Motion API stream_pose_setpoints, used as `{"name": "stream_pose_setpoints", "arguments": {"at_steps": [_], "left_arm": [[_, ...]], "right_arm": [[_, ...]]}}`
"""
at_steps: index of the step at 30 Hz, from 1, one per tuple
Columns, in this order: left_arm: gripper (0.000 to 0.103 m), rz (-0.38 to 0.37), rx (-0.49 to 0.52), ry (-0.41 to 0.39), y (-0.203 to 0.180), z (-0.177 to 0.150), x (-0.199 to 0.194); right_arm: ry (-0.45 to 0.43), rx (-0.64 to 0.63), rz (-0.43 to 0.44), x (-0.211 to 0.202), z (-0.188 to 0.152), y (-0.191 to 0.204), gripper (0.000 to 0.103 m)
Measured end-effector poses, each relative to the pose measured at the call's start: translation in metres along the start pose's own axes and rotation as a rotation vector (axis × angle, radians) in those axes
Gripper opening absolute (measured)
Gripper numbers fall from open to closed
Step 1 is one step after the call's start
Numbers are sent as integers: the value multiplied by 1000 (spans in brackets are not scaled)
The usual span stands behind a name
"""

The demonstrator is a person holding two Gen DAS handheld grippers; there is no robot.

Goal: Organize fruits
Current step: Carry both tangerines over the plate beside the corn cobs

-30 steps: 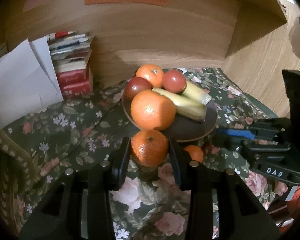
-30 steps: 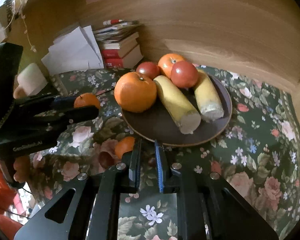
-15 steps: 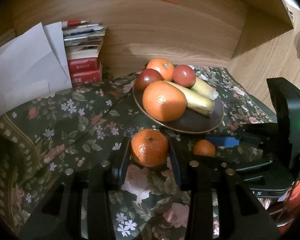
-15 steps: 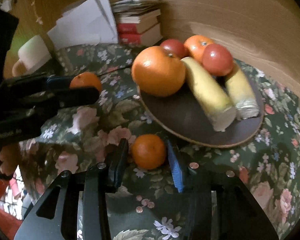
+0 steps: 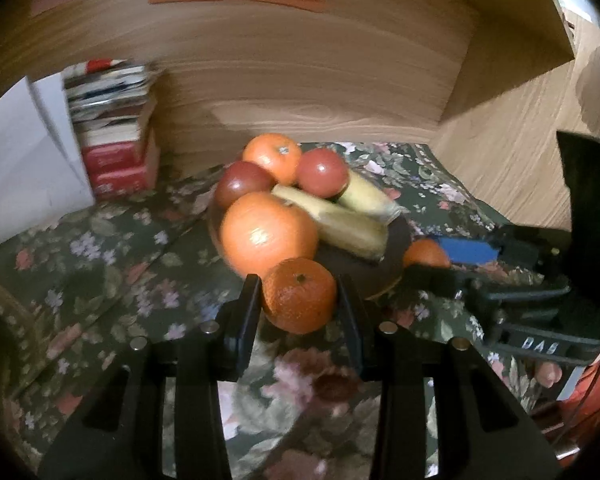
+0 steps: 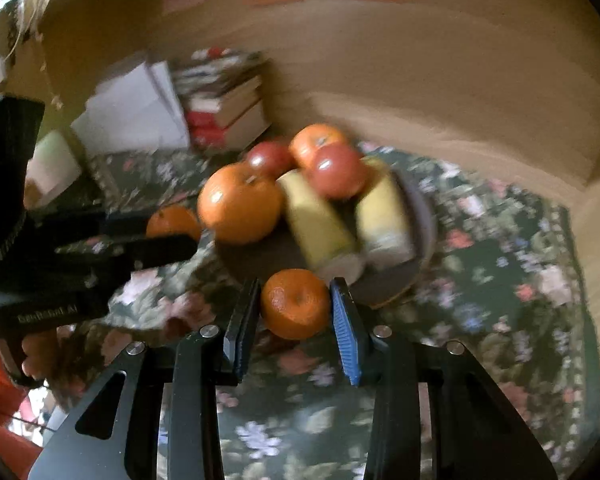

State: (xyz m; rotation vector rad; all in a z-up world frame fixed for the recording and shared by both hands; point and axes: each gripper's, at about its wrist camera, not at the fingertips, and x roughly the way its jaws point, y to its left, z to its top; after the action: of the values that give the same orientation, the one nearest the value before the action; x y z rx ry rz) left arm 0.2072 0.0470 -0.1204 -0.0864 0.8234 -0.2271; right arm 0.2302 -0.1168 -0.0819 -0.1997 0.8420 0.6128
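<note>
A dark plate (image 5: pixel 396 240) (image 6: pixel 420 216) holds a big orange (image 5: pixel 268 234) (image 6: pixel 238 202), two bananas (image 5: pixel 332 220), two red apples and a smaller orange at the back. My left gripper (image 5: pixel 298 302) is shut on a mandarin (image 5: pixel 299 299) and holds it at the plate's near rim, in front of the big orange. My right gripper (image 6: pixel 294 306) is shut on a second mandarin (image 6: pixel 295 303), lifted at the plate's near rim. Each gripper with its mandarin also shows in the other view, the right gripper (image 5: pixel 432 256) and the left gripper (image 6: pixel 172 226).
A dark floral cloth (image 5: pixel 112 248) covers the surface. A stack of books (image 5: pixel 116 128) (image 6: pixel 224 96) and white paper sheets (image 5: pixel 24 152) stand at the back left. Wooden walls (image 5: pixel 300 80) close in behind and on the right.
Both grippers have risen and moved toward the plate. The right gripper has closed on the small mandarin and lifted it off the cloth. The left still holds its mandarin.
</note>
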Motion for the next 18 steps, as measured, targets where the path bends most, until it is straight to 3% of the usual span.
{"name": "stream_pose_setpoints", "arguments": {"at_steps": [10, 18], "left_arm": [[38, -20, 53, 27, -34, 14, 31], [38, -21, 44, 56, -37, 19, 47]], "right_arm": [[-16, -11, -23, 1, 21, -26, 33], [14, -2, -5, 24, 32, -42, 33]]}}
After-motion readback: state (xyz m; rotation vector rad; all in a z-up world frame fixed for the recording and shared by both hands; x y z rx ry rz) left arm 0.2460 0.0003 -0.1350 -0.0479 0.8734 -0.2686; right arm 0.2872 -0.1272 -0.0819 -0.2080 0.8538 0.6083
